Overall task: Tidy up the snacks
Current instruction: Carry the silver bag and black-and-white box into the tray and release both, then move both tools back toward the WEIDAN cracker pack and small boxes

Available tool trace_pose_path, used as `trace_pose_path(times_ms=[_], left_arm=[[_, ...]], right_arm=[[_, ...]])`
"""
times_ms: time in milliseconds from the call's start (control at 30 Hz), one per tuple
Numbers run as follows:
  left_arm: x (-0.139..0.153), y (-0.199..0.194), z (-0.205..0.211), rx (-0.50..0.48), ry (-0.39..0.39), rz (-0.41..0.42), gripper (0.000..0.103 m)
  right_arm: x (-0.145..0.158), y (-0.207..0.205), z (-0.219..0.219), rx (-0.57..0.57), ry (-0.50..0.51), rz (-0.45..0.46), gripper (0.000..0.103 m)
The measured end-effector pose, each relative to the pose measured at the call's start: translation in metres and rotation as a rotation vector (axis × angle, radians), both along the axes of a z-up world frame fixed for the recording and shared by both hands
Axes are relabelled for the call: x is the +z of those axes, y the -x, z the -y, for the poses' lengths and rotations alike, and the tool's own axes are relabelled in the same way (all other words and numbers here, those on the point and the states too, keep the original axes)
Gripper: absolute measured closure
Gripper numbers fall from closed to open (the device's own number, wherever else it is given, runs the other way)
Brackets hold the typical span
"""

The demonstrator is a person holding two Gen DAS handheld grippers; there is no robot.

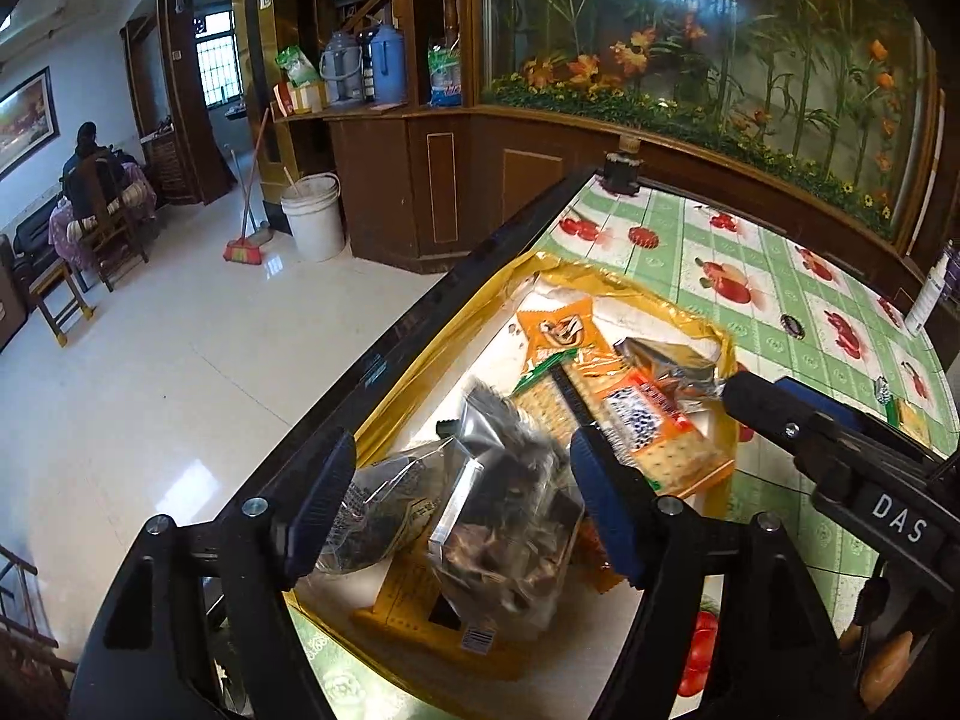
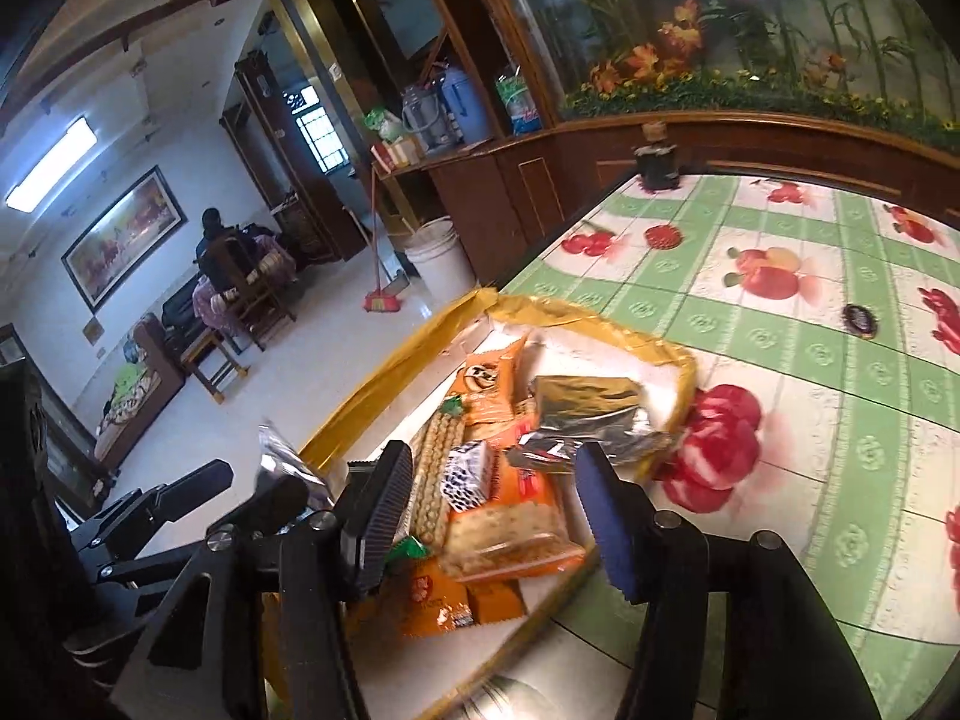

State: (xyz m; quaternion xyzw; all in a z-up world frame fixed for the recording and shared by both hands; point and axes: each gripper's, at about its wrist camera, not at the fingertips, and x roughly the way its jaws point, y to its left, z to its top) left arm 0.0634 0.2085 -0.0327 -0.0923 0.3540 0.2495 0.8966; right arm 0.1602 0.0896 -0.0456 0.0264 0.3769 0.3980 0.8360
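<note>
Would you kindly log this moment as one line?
left gripper: open above clear snack bag | right gripper: open above cracker pack | gold-rimmed tray: holds snacks

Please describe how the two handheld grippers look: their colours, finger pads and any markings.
Both grippers are black frames with silver screws. The left gripper has blue ribbed pads. The right gripper has one blue ribbed pad and one dark ribbed pad; its body bears white letters "DAS" in the left wrist view.

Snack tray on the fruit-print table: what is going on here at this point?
A person is sorting snacks with two handheld grippers over a gold-rimmed tray on the table. The left gripper hangs open over a clear bag of dark snacks, pads not pressing on it. The right gripper is open above an orange cracker pack. A foil packet and more orange packets lie in the tray. Nothing is held.
</note>
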Motion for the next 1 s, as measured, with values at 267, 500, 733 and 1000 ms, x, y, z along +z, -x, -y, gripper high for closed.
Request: trace_pose_path(times_ms=[267, 500, 733, 1000], left_arm=[[0.012, -0.002, 0.022, -0.038, -0.017, 0.014, 0.027], [0.016, -0.009, 0.049, -0.083, -0.022, 0.015, 0.027], [0.010, -0.022, 0.088, -0.173, -0.009, -0.013, 0.027], [-0.006, -0.059, 0.150, -0.380, 0.040, -0.081, 0.027]], right_arm=[[0.008, 0.004, 0.058, -0.086, -0.015, 0.005, 0.044], [0.003, 0.005, 0.117, -0.185, -0.010, -0.004, 0.043], [-0.006, 0.007, 0.174, -0.292, -0.003, -0.023, 0.041], [-0.022, -0.003, 0.238, -0.416, 0.023, -0.054, 0.040]])
